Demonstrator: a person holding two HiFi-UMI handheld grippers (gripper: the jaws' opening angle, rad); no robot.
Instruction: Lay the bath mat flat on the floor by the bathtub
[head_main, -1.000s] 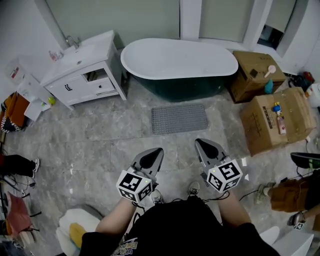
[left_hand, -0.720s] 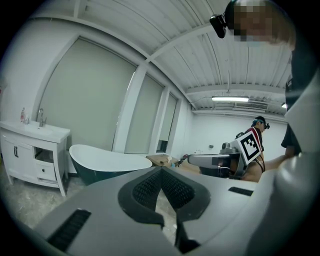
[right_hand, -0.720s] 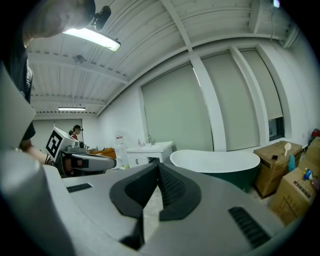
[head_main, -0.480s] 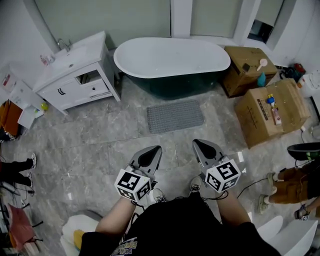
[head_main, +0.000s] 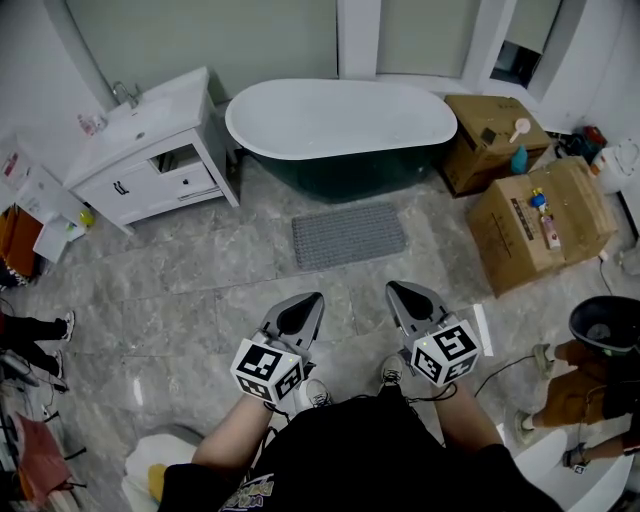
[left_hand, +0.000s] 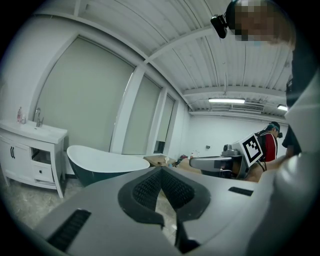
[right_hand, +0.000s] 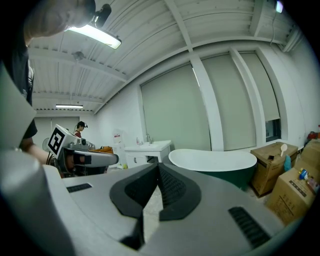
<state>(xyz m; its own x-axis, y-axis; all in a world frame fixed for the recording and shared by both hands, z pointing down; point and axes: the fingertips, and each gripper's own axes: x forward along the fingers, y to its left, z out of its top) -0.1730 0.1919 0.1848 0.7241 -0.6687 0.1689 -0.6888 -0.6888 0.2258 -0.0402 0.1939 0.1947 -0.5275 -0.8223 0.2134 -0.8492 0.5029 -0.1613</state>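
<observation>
A grey bath mat (head_main: 348, 235) lies flat on the marble floor just in front of the dark green bathtub (head_main: 340, 125) with its white inside. My left gripper (head_main: 308, 303) and right gripper (head_main: 398, 291) hover side by side at waist height, well short of the mat, both pointing toward the tub. Both are shut with nothing between the jaws. In the left gripper view the tub (left_hand: 107, 162) shows beyond the closed jaws (left_hand: 161, 170), with the right gripper (left_hand: 220, 162) alongside. The right gripper view shows its closed jaws (right_hand: 158, 166) and the tub (right_hand: 215, 162) behind them.
A white vanity with a sink (head_main: 150, 145) stands left of the tub. Cardboard boxes (head_main: 540, 220) with small items on top sit to the right. A black bin (head_main: 605, 325) and a crouching person (head_main: 580, 390) are at the right edge. Clothes and shoes lie at the left edge.
The view has shifted slightly, so tub and mat sit a little further left and up. Both grippers stay shut in about the same place. The black bin at the right has come further into view.
</observation>
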